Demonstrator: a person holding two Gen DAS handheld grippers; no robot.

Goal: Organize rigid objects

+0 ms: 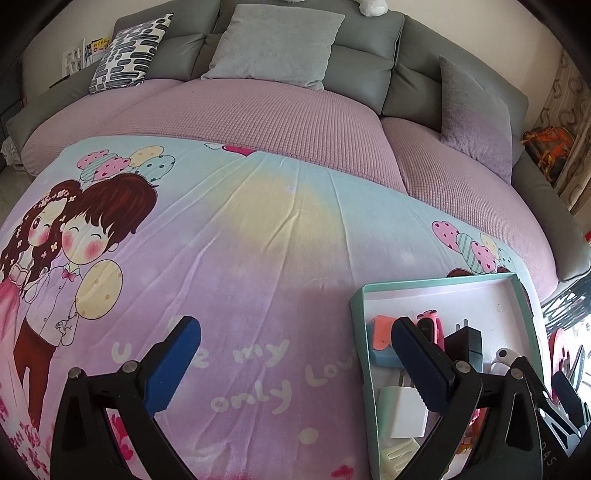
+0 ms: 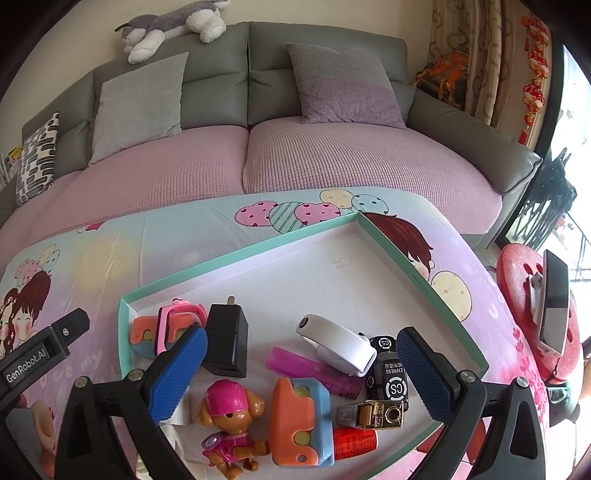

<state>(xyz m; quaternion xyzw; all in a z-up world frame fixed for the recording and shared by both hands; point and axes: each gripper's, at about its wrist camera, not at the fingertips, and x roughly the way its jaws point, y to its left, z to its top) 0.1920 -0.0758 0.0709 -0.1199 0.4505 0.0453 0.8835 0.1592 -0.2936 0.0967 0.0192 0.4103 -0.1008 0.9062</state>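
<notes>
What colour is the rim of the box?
Mint green rim, white inside; the right wrist view shows it best.

Left gripper [image 1: 295,365] gapes empty over the blanket [image 1: 258,236], beside the box [image 1: 360,332].

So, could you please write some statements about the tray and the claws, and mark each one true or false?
1. The right claw is open and holds nothing. True.
2. The tray is empty. False: it holds several small things, among them a toy dog and a black charger.
3. The tray lies on a cartoon blanket. True.
4. The left claw grips the white charger. False: it is open, and the charger lies in the tray.
5. A plush dog lies on top of the sofa back. True.
</notes>
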